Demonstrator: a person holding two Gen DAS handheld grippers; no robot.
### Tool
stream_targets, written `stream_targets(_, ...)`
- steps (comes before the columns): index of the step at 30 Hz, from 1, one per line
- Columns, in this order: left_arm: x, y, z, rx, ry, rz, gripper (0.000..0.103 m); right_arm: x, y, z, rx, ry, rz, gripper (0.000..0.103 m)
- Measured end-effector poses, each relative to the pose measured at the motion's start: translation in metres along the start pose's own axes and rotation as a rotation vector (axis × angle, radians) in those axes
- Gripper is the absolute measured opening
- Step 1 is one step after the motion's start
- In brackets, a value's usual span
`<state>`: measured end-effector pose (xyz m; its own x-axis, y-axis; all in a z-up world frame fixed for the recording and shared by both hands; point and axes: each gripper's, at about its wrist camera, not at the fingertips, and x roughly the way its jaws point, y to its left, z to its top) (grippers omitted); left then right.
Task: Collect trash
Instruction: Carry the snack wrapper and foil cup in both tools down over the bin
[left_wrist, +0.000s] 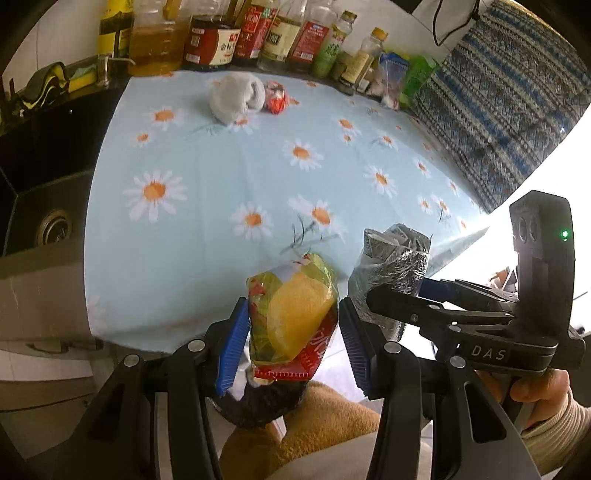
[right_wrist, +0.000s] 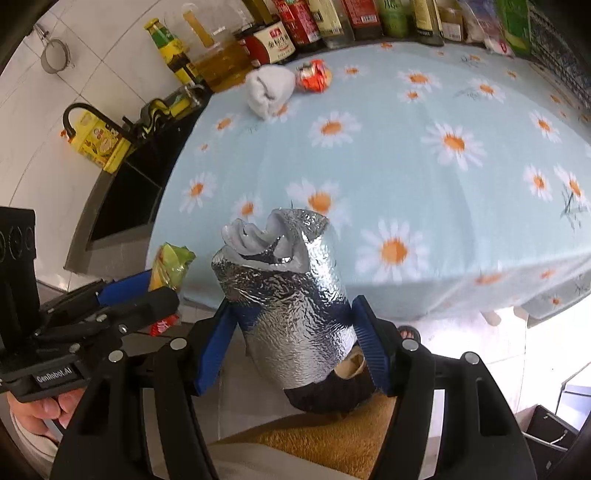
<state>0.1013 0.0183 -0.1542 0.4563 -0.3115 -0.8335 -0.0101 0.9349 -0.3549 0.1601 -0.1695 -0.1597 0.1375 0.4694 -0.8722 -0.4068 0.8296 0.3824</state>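
A pale blue tablecloth (left_wrist: 229, 173) printed with white-and-orange daisies covers the counter. Along its far edge stands a row of condiment bottles (left_wrist: 258, 33), among them a jug of golden cooking oil (left_wrist: 155, 44) and a dark jar with a red-and-white label (left_wrist: 212, 42). A rolled grey cloth (left_wrist: 236, 96) lies on the tablecloth near the bottles. Left of the cloth sits a black sink (left_wrist: 40, 206) with a round metal drain (left_wrist: 53, 227). A small metal strainer (right_wrist: 55, 55) hangs on the white tiled wall (right_wrist: 110, 48). A yellow oil tin (right_wrist: 98, 142) stands by the sink.

Left tool (left_wrist: 293, 332) and right tool (right_wrist: 295, 343) side by side, both clamped, angled downward.
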Motion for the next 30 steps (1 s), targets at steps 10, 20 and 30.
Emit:
stream_targets(10, 0.016, 0.001, -0.033, 0.016, 0.088, 0.007, 0.047, 0.027, -0.02, -0.048, 0.054, 0.107, -0.009, 0.064)
stream_targets(20, 0.053, 0.008, -0.068, -0.001, 0.21, 0.009, 0.047, 0.074, -0.039, -0.087, 0.109, 0.241, -0.019, 0.064)
stream_targets(30, 0.1, 0.028, -0.104, -0.049, 0.325, 0.038, 0.047, 0.122, -0.048, -0.122, 0.158, 0.379, 0.008, 0.064)
